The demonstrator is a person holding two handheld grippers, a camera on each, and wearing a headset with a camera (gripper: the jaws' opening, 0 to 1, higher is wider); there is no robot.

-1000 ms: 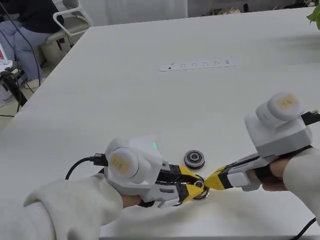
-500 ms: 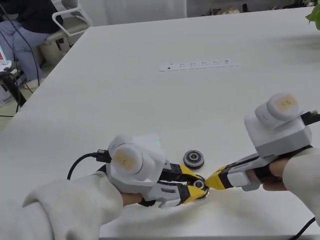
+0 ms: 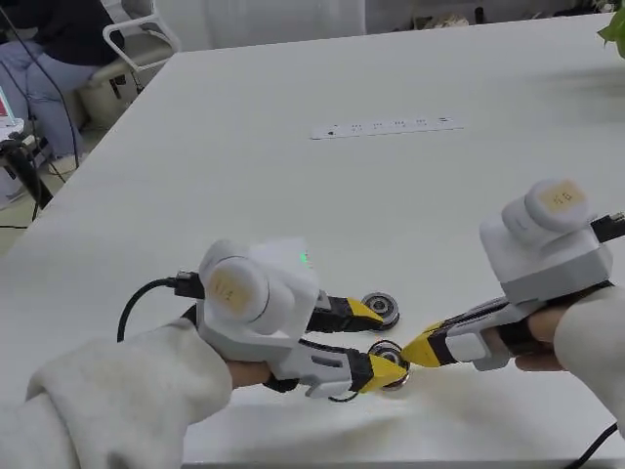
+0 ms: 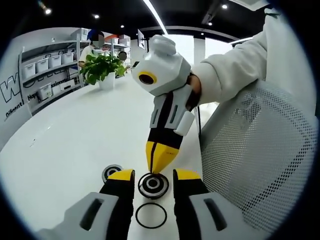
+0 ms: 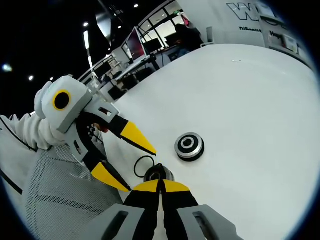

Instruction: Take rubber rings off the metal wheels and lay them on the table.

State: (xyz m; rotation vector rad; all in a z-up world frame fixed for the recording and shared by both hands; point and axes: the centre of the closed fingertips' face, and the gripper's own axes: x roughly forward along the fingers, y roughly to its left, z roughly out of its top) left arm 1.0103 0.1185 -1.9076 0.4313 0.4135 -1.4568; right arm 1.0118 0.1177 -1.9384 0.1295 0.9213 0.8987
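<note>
Nearest to us, a loose rubber ring lies flat on the table, close to the near edge and clear of any wheel. We count that one as done.

Just beyond it sits the near wheel. The left gripper is released, with one jaw on each side of this wheel and neither jaw pressing on it. From the right, the right gripper is clenched to a point, and its tip meets the wheel's right edge. We cannot make out anything caught between its jaws. In the right gripper view this wheel looks bare and grey, so we judge that the loose ring came from it. We cannot tell whether it carries a second ring.

A little farther on, just beside the left gripper's far jaw, stands the far wheel. It has a dark band around its rim, and we take that to be a ring still in place. Nothing is touching this wheel.

Well beyond the wheels, a power strip is set into the middle of the table.

By our reckoning the job is about half done. One ring is laid down and at least one is still to be pulled off and set on the table.
</note>
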